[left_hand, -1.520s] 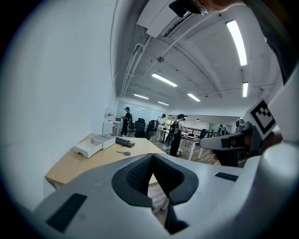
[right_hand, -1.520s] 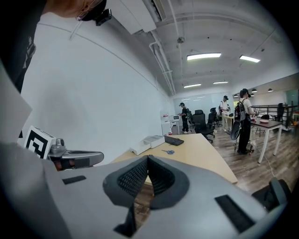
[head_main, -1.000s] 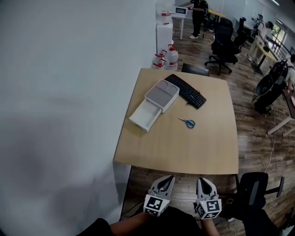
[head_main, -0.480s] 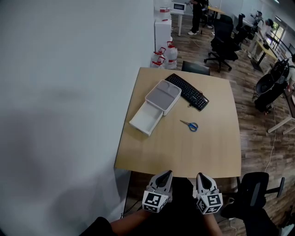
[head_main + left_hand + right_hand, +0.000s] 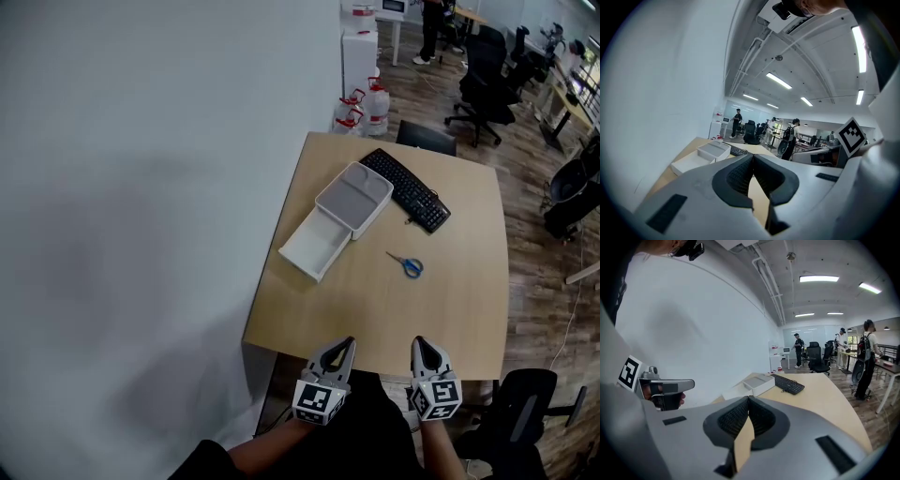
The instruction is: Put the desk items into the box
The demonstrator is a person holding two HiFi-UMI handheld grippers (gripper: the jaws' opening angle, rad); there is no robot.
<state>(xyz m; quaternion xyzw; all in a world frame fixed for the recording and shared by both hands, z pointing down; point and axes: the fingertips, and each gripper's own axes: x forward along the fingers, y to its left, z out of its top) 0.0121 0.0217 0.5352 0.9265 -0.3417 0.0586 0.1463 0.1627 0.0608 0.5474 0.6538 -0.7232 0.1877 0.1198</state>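
A white box point(image 5: 354, 198) with its drawer point(image 5: 314, 246) pulled out lies on the wooden desk point(image 5: 375, 309), toward the far left. A black keyboard point(image 5: 405, 189) lies just right of the box. Blue-handled scissors point(image 5: 406, 265) lie alone at mid-desk. My left gripper point(image 5: 342, 349) and right gripper point(image 5: 419, 347) hang side by side at the desk's near edge, both shut and empty, well short of every item. The left gripper view shows the shut left gripper point(image 5: 752, 157) with the box point(image 5: 712, 151) far ahead. The right gripper view shows the shut right gripper point(image 5: 748, 399), the box point(image 5: 757, 380) and keyboard point(image 5: 789, 384).
A white wall point(image 5: 141, 187) runs along the desk's left side. Water jugs point(image 5: 361, 108) and a black chair back point(image 5: 427, 136) stand beyond the far edge. Another black chair point(image 5: 525, 403) sits at the near right. People and office chairs fill the room behind.
Both grippers have moved forward from below the desk's near edge until their tips overlap it. The head view has shifted, so the desk sits further right in the picture.
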